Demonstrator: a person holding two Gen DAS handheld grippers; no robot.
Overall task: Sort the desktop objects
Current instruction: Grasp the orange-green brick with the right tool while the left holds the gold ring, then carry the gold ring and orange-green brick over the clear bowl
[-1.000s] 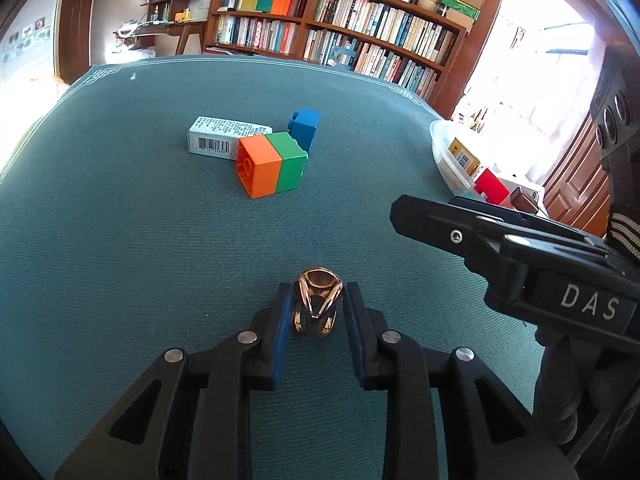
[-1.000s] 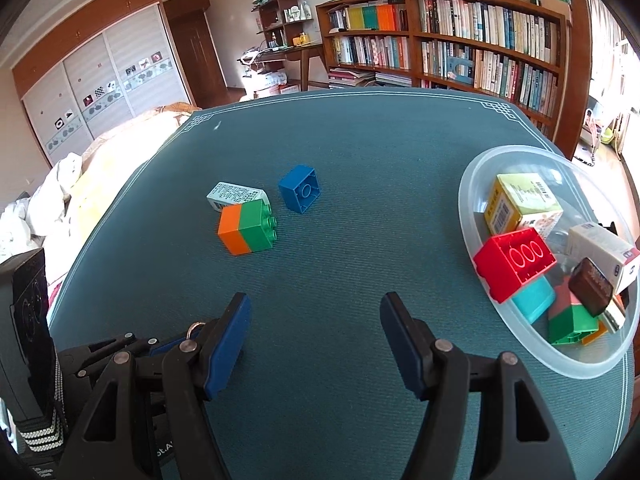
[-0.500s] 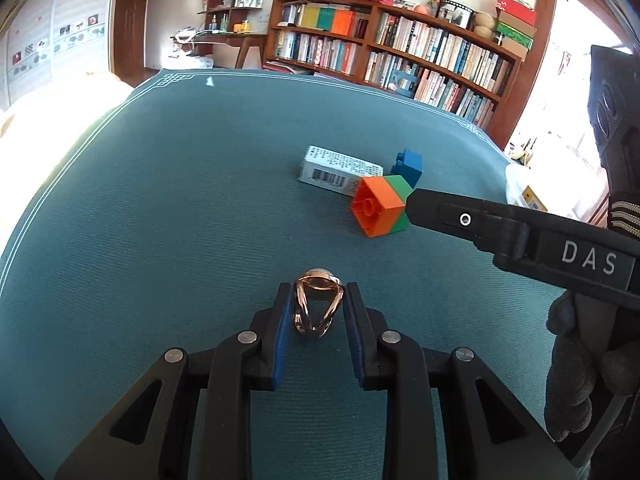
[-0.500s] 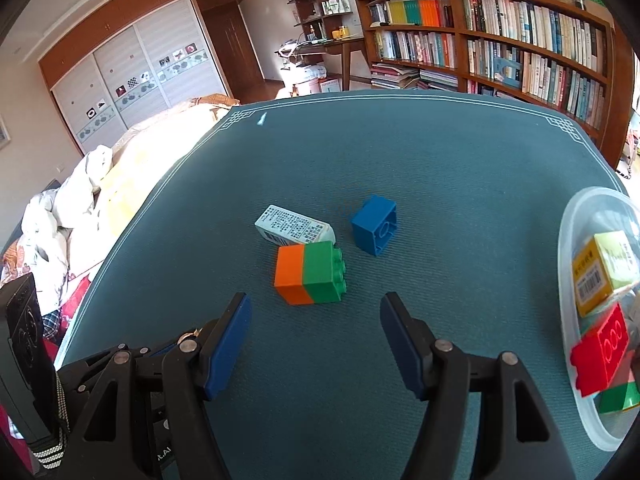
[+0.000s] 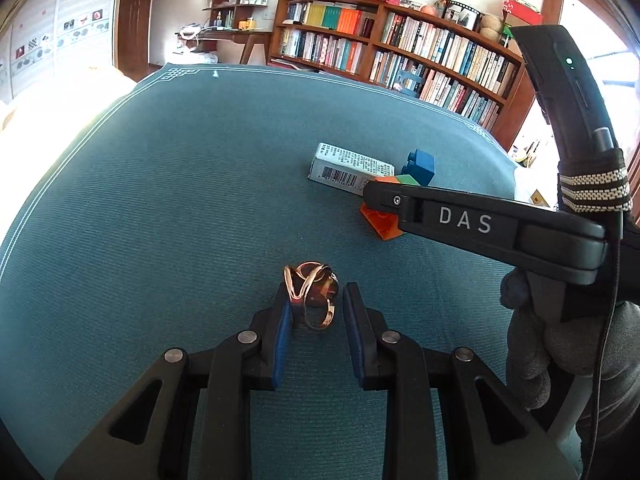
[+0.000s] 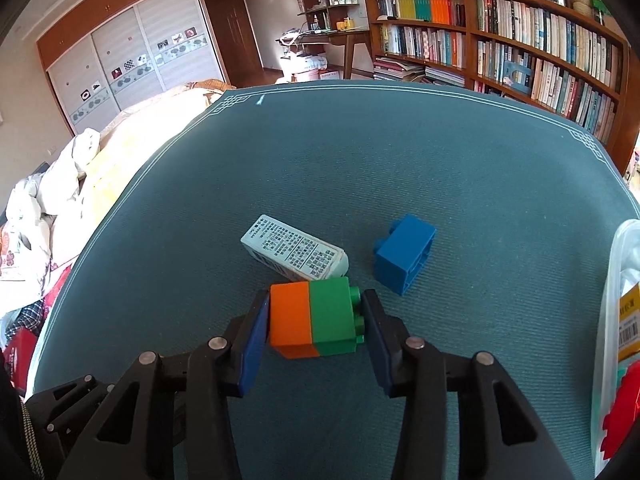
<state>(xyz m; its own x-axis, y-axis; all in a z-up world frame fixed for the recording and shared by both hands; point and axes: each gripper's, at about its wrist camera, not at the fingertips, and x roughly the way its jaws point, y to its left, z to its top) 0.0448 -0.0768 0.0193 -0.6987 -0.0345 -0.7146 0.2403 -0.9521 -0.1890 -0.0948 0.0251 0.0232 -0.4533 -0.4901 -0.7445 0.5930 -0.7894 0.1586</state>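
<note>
**me:** Right tongs (image 6: 316, 324) are spread around the orange-and-green brick pair (image 6: 316, 320), one pad at the orange end, the other at the green studs. Looks like touching or near it, but I can't tell if they're biting, so I'd call them open around it. Left tongs (image 5: 312, 320) are spread too, with the gold ring (image 5: 311, 299) on the teal cloth (image 5: 180, 200) between the pads, leaning on the left one and clear of the right.

**other:** So how do you close on the bricks cleanly?

**me:** I'd squeeze square, along the long axis, so the two halves press together instead of popping apart. The studs are a lumpy contact, so I'd go slow. The white printed carton (image 6: 294, 252) sits just behind, touching or nearly so. I'd lift straight up and not drag it.

**other:** Anything one camera misses?

**me:** Yeah. Only the right view shows the pads against the bricks, the whole blue brick (image 6: 404, 252) and the clear tub's edge (image 6: 616, 264), where I guess this goes. Only the left view shows the ring, and there the right tool hides most of the brick pair.
</note>
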